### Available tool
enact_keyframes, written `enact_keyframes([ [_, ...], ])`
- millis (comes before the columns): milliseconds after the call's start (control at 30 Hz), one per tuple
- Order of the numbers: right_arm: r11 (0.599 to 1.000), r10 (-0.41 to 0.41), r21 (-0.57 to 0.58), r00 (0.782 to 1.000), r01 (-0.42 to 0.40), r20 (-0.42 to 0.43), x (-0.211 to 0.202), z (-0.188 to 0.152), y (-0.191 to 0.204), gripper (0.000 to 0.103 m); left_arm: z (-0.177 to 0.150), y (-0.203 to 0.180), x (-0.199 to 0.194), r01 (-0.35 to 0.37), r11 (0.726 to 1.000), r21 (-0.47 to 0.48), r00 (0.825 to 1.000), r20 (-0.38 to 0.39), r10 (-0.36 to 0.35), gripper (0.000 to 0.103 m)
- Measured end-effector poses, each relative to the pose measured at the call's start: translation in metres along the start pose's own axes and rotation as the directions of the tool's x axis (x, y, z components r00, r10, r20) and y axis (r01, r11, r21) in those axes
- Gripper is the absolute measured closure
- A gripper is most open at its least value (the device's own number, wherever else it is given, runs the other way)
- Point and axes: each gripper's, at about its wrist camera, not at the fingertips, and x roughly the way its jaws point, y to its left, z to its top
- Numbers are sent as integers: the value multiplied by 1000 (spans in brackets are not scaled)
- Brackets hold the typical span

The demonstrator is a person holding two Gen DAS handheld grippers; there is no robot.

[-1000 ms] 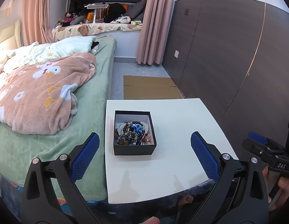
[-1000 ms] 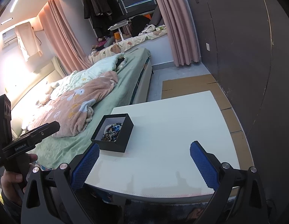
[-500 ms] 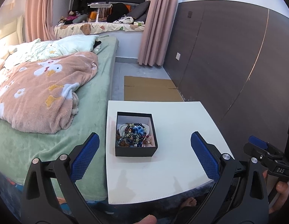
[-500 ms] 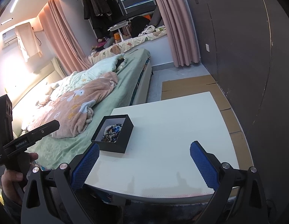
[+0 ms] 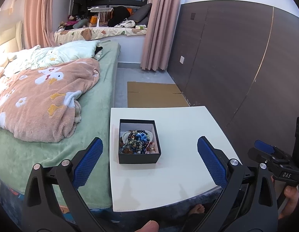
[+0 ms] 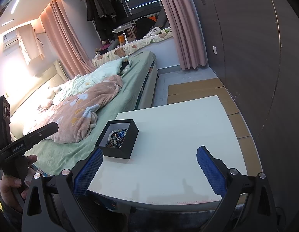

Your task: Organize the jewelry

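Green sheet and a peach fleece blanket (image 5: 43, 104) cover the bed (image 5: 103, 100) on my left, and the white tabletop (image 5: 180, 181) is pushed up right beside its edge, which keeps everything within reach of where I stand at the near side. On the left part of that tabletop, close to the bed-side edge, sits the black box (image 5: 138, 157), lidless, with the jewelry (image 5: 137, 140) heaped inside it: a tangle of beaded strands, blue, dark and pale, all in one pile with nothing that I can see lying out on the white surface. That fits either a box waiting to be sorted or one into which the pieces were gathered; I cannot say which. My left tool (image 5: 149, 163) hovers low over the near edge, its blue pads spread wide and empty, the box framed between them, so it seems aimed for a reach straight forward. Further right, my right tool (image 6: 149, 169) is held at about the same height, level, also spread wide with nothing between its pads; from there the box lies ahead and to the left, and most of the tabletop before it is bare. My hand (image 5: 290, 199) grips its handle from below.
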Motion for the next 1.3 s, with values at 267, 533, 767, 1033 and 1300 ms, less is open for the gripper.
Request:
enact_keyframes([
  [267,1000,-10,-5,1000,10,-4,1,2,2,8,-1,-4,-4,-7,1000,14,1000,5,6,5],
  [533,1000,-10,-2,1000,10,-3,1,0,2,8,-3,-6,-4,-2,1000,15,1000,6,2,5],
  [767,1000,-11,-2,1000,11,-4,1,-1,2,8,-3,-5,-6,-6,1000,11,1000,7,6,5],
  [1033,1000,-13,-1,1000,13,-7,2,-3,4,8,-2,-2,-8,-28,1000,6,1000,8,28,5],
  [1300,1000,-17,0,1000,17,-11,2,-5,4,8,-3,-3,-10,-31,999,7,999,24,31,5],
])
